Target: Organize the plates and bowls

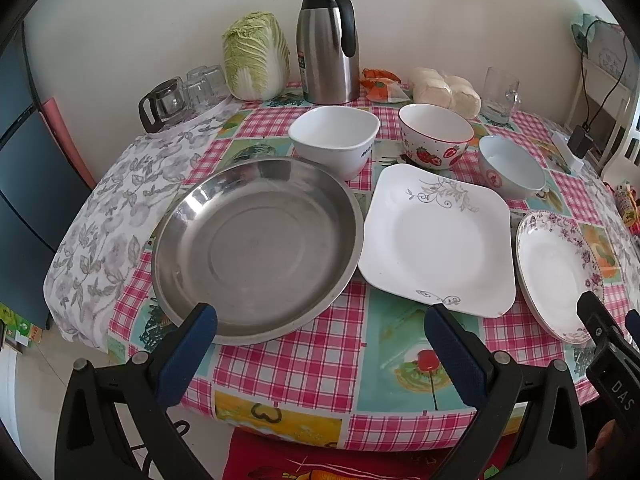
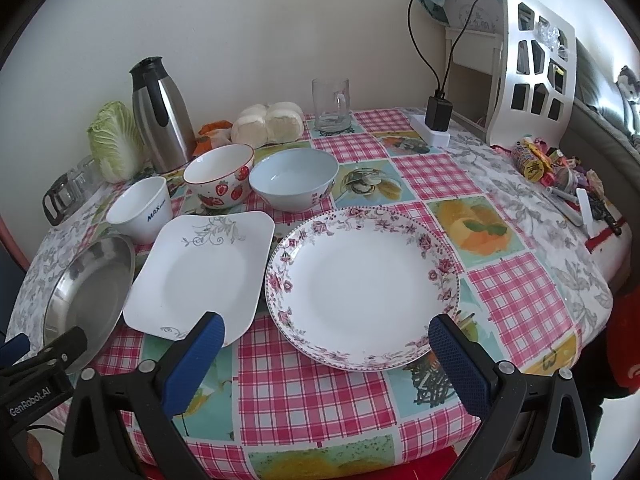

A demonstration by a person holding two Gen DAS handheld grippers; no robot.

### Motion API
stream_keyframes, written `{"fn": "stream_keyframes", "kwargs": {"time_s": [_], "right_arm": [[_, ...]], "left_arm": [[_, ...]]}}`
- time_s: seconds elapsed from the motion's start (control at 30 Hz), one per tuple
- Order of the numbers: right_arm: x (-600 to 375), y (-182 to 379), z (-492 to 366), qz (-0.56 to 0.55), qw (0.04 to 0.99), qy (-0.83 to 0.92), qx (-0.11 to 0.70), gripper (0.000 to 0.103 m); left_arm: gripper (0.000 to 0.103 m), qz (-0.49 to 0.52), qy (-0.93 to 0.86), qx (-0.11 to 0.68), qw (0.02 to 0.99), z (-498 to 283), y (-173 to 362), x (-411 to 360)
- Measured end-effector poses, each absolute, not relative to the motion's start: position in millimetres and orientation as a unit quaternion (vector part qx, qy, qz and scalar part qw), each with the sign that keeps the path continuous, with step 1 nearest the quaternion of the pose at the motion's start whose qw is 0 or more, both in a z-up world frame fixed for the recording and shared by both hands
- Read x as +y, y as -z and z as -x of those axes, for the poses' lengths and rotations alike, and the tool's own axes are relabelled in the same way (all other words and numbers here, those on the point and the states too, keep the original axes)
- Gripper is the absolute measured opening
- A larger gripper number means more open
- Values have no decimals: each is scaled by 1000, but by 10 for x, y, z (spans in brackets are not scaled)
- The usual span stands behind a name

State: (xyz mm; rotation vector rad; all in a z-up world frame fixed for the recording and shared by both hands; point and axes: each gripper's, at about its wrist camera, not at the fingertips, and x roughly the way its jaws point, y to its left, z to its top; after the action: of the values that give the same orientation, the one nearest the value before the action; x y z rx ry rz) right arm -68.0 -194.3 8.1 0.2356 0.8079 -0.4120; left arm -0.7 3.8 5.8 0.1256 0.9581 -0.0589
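Left wrist view: I saw steel pan [image 1: 256,248], square plate [image 1: 438,240], three bowls all empty; both claws [image 1: 320,356] [image 2: 326,364] spread, holding nothing.

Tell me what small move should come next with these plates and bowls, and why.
Probably ease the right claw forward to the near rim of the floral plate. Both claws are open and empty, nothing is stacked yet, and that plate lies directly ahead between its fingers.
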Motion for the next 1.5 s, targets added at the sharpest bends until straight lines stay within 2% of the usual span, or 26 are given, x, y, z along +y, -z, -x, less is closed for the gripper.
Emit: {"fn": "stream_keyframes", "kwargs": {"time_s": [1.5], "right_arm": [[-1999, -9, 635, -120, 888, 191, 402, 103]], "left_arm": [[103, -59, 25, 466, 883, -17, -36, -3]]}}
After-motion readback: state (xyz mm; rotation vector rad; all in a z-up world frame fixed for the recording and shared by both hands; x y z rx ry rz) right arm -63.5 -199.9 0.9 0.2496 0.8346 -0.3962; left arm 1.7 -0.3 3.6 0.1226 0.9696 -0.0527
